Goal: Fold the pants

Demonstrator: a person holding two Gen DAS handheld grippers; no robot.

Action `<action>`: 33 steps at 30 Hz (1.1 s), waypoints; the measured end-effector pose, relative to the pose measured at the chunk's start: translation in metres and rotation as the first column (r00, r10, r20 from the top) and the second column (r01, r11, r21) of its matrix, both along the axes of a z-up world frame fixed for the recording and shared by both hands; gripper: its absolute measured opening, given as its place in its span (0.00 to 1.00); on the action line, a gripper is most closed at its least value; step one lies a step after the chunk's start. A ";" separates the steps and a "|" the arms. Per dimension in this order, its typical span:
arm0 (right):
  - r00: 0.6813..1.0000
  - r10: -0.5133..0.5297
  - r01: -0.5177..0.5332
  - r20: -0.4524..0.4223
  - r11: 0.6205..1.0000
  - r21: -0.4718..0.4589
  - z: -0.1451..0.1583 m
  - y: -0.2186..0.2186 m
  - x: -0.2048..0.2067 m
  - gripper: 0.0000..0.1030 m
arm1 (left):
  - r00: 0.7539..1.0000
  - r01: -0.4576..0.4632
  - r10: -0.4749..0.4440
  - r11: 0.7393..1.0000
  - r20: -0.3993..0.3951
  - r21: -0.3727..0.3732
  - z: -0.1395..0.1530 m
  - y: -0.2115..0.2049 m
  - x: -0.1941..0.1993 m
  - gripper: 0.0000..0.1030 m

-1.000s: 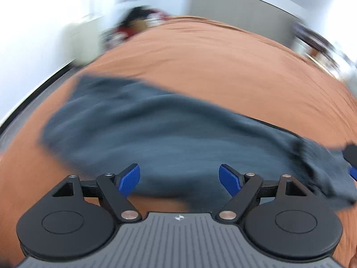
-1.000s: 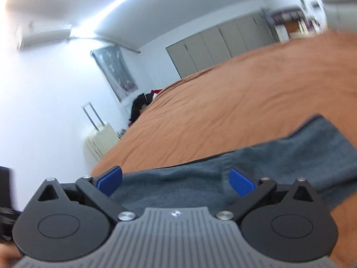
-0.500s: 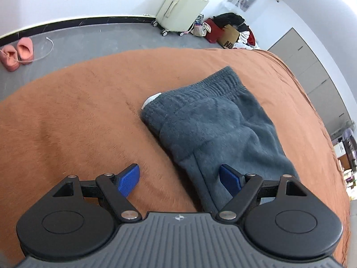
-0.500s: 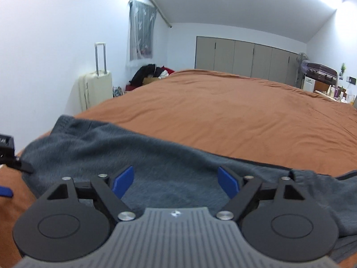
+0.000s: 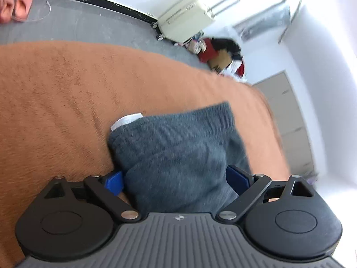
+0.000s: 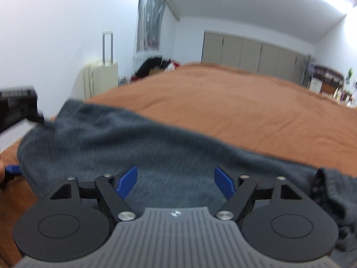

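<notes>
Dark grey fleece pants (image 5: 178, 151) lie on an orange-brown bedspread (image 5: 55, 93). In the left wrist view the ribbed waistband end points away, with a white label (image 5: 127, 120) at its left corner. My left gripper (image 5: 176, 182) is open, its blue pads either side of the pants' near edge. In the right wrist view the pants (image 6: 133, 149) stretch across the bed. My right gripper (image 6: 175, 179) is open, low over the cloth. The left gripper's body (image 6: 15, 109) shows at the left edge there.
A cream suitcase (image 5: 187, 17) stands on the grey floor beyond the bed, with a pile of clothes and boxes (image 5: 221, 53) beside it. Pink slippers (image 5: 15, 6) lie on the floor. Grey wardrobe doors (image 6: 252, 55) line the far wall.
Both grippers have moved closer to the pants. The left gripper now straddles the near edge of the waistband end. Both jaws stay open.
</notes>
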State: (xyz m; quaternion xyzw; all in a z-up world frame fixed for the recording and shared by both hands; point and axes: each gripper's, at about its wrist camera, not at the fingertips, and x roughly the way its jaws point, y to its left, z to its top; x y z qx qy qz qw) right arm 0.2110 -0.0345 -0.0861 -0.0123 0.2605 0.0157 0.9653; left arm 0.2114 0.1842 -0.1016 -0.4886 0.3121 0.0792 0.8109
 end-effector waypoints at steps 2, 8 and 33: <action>0.998 0.015 -0.015 -0.060 1.000 0.004 -0.011 0.005 0.006 0.58 | 1.000 0.010 -0.010 1.000 0.021 -0.003 -0.001 0.001 0.003 1.00; 0.996 0.016 -0.018 -0.088 1.000 -0.020 -0.031 0.019 0.005 0.59 | 0.998 0.025 -0.023 0.999 0.062 -0.041 -0.007 0.009 0.002 0.80; 0.997 -0.006 0.010 -0.082 0.999 0.051 -0.017 0.003 0.001 0.64 | 0.901 0.219 -0.245 0.969 0.359 0.112 0.062 -0.080 -0.001 0.30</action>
